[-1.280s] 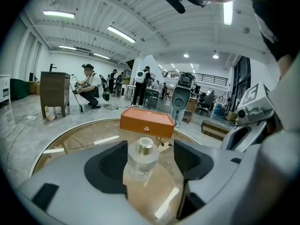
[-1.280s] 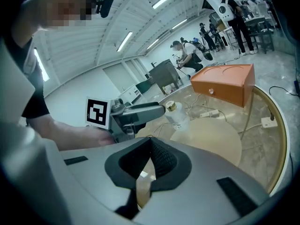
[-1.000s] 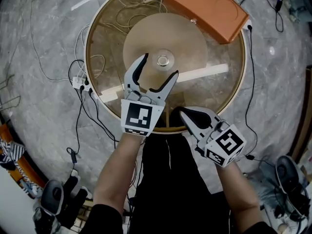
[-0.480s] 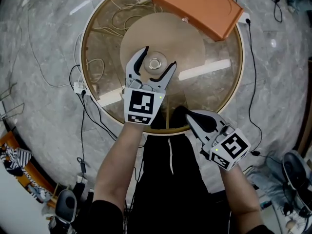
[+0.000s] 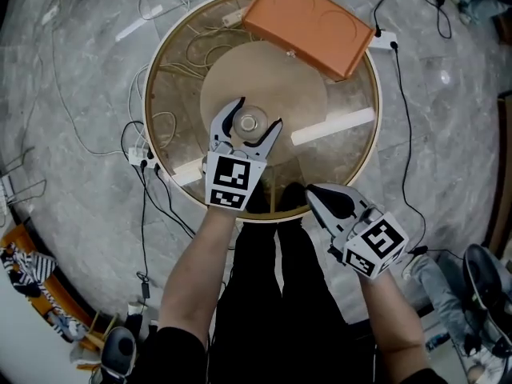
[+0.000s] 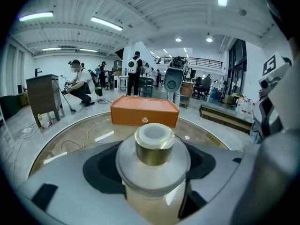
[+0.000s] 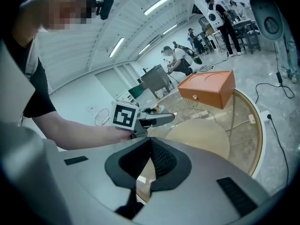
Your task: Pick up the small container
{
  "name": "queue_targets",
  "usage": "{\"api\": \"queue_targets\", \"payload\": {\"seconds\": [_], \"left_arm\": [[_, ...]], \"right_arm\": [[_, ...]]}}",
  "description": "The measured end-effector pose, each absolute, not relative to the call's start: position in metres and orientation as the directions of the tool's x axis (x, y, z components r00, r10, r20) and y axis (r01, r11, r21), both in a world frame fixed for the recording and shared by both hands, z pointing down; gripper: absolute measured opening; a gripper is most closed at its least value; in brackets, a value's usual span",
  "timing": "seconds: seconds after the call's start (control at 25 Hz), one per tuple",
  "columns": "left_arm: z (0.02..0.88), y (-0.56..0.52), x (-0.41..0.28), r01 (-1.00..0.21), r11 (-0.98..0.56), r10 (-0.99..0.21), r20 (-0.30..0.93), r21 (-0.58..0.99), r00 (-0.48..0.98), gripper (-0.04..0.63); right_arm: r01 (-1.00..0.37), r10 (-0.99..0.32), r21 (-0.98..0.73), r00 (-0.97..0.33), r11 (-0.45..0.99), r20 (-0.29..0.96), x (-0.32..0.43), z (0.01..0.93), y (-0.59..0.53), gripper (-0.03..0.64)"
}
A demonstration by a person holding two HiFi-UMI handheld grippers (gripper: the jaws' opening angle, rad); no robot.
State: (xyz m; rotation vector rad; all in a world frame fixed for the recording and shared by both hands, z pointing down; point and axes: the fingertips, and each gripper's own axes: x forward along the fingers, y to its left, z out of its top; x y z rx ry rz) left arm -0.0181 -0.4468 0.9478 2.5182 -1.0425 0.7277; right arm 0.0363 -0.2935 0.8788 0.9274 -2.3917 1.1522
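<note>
At the left, the left gripper (image 5: 253,120) reaches out over the round glass table (image 5: 147,94). Its jaws are spread and straddle the small container (image 6: 154,146), one on each side. The container stands upright near the middle of the tabletop, over the tan disc (image 5: 296,86) that shows there. It has a pale, rounded body and a gold neck with a whitish cap. In the left gripper view it sits deep in the throat between the dark pads, with a little slack seemingly left on each side, so I read the jaws as placed around it but not yet clamped. The step in hand looks like the end of the approach, just before the grasp. The next move would be to close squarely on the body below the shoulder, not on the narrower neck, then lift straight up so the smooth container neither slips nor tips. Beyond it, at the far right edge of the table, lies an orange box (image 5: 308,24), well clear of the work. To the right and nearer, the right gripper (image 5: 318,197) hangs by the near rim, its jaws pressed together on nothing.
</note>
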Motion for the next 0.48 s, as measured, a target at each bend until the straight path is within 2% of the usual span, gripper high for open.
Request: {"api": "queue_targets", "payload": {"seconds": [0.28, 0.48], "left_arm": [[0.820, -0.429, -0.018, -0.744, -0.654, -0.589, 0.523, 0.139, 0.616, 0.348], [0.709, -0.409, -0.024, -0.718, -0.684, -0.579, 0.500, 0.132, 0.644, 0.348]], "right_arm": [[-0.693, -0.472, -0.545, -0.721, 0.472, 0.508, 0.051, 0.800, -0.317, 0.014], [-0.688, -0.496, -0.526, -0.725, 0.499, 0.478, 0.044, 0.711, -0.324, 0.014]]}}
